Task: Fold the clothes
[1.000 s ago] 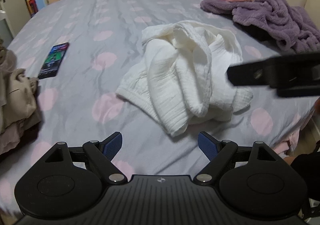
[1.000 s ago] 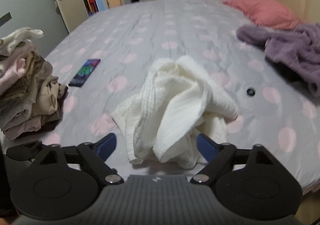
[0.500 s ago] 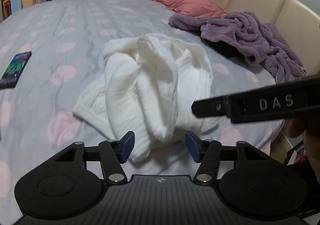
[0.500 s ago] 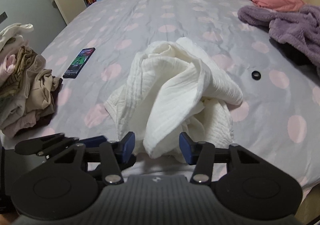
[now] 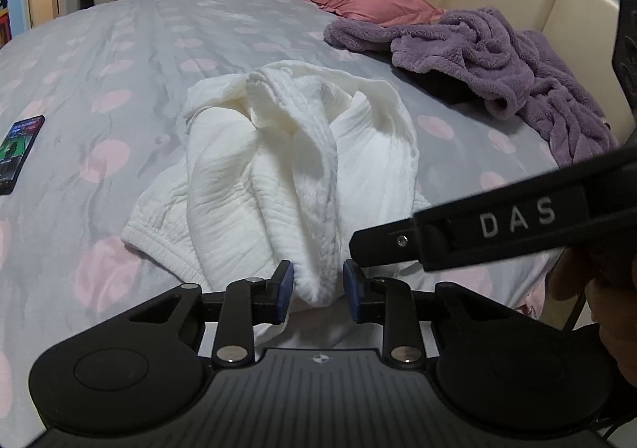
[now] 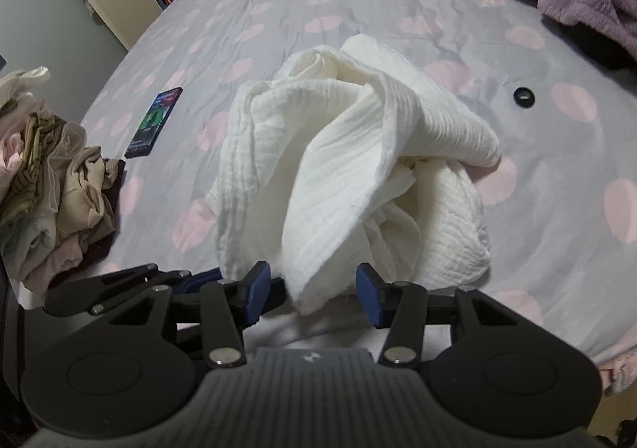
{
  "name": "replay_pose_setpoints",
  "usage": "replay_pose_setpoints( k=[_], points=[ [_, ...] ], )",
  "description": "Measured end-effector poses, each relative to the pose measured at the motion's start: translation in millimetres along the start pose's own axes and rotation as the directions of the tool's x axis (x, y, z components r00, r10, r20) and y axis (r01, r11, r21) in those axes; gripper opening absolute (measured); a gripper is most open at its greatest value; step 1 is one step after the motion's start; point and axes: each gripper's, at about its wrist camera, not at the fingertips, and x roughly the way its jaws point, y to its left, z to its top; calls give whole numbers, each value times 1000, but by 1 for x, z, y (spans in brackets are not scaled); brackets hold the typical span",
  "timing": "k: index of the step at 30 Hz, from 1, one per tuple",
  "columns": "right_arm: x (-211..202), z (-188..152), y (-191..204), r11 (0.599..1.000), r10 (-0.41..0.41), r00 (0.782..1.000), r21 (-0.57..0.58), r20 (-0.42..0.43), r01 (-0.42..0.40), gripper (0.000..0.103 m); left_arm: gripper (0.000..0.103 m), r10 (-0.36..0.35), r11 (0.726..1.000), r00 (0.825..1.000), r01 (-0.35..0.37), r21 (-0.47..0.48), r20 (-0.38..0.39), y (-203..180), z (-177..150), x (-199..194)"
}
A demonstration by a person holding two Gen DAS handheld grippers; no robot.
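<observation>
The crumpled white garment [image 5: 294, 169] lies mid-bed [image 5: 119, 50], its near hem at six o'clock. Left tongs [image 5: 317, 286] are closing around a hanging fold, not yet pinching; right tongs [image 6: 313, 287] stand spread around another. Grip both hems fully before lifting apart.

Dim indoor light, soft shadows – strong fisheye bending at edges – sharp centre, dark vignetted corners.
</observation>
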Motion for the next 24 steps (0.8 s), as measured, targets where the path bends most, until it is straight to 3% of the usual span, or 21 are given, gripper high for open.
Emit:
replay_pose_setpoints(
  k=[1,2,3,4,9,11,18,24],
  points=[
    [1,1,-1,1000,6,1000,1,6,-6,47,25,0,1000,1000,0,1,1,0,-1,0],
    [2,2,-2,1000,10,1000,1,11,-10,24,25,0,1000,1000,0,4,4,0,-1,0],
    [2,3,-3,1000,16,1000,1,14,-16,10,25,-3,1000,1000,3,8,15,0,-2,-1],
    [2,4,-4,1000,23,1000,1,13,-23,4,25,-6,1000,1000,5,14,26,0,-3,-3],
    [-15,9,2,998,45,997,-43,70,-42,3,22,-9,1000,996,9,-5,93,4,-2,-14],
    [-29,13,6,997,42,992,-64,118,-34,3,2,6,1000,998,-5,-21,66,8,3,-18],
    [-82,32,1,998,54,962,-28,268,-49,3,1,23,999,979,-17,-31,204,24,25,-68],
    [-128,49,-12,997,71,915,-16,397,-71,3,1,46,996,947,-20,-84,319,51,64,-133]
  ],
)
